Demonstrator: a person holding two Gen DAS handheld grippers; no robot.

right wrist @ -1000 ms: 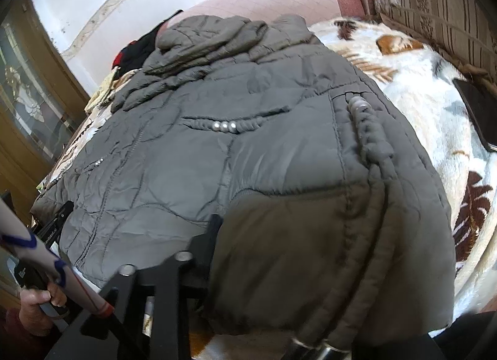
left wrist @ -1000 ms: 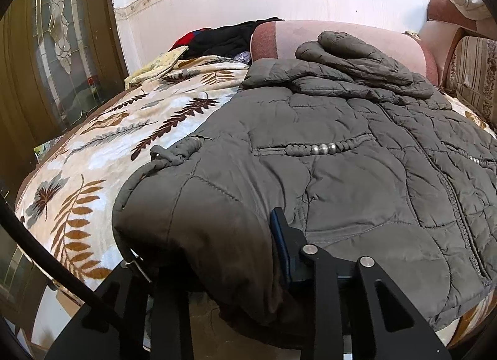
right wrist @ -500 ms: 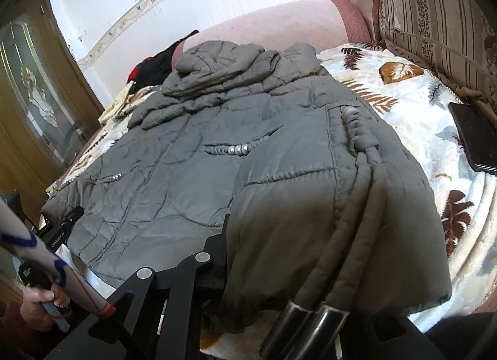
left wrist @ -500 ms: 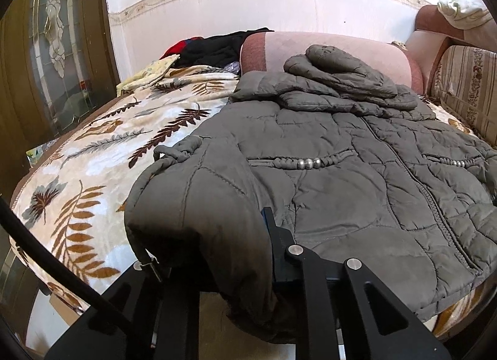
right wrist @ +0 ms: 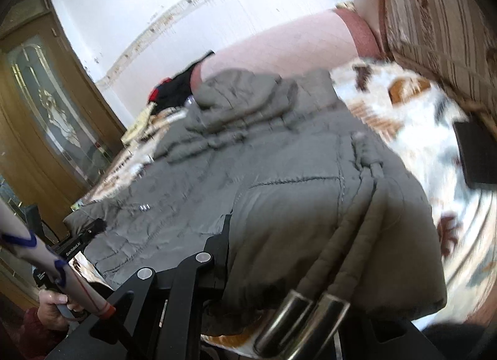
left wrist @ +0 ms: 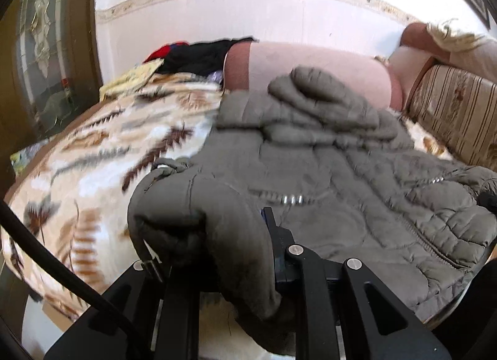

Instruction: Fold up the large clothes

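A large grey-olive quilted jacket (left wrist: 341, 173) lies front up on the bed, its hood bunched at the far end. My left gripper (left wrist: 214, 254) is shut on the jacket's near left hem corner, and the fabric drapes over and hides its fingertips. In the right wrist view the jacket (right wrist: 248, 158) fills the middle. There my right gripper (right wrist: 279, 266) is shut on the near right hem corner. Two drawstring cords with metal ends (right wrist: 304, 313) hang over that corner. Both corners are held above the bed.
A leaf-patterned blanket (left wrist: 102, 158) covers the bed. A pink bolster (left wrist: 310, 64) and a striped headboard (left wrist: 450, 111) stand at the far side, with dark clothes (left wrist: 198, 55) beside the bolster. A black flat device (right wrist: 475, 154) lies on the blanket at the right. A hand (right wrist: 52, 307) holds the left gripper's handle.
Both grippers have risen with the hem corners in them. The near edge of the jacket now bulges higher off the bed, and more of the far wall shows.
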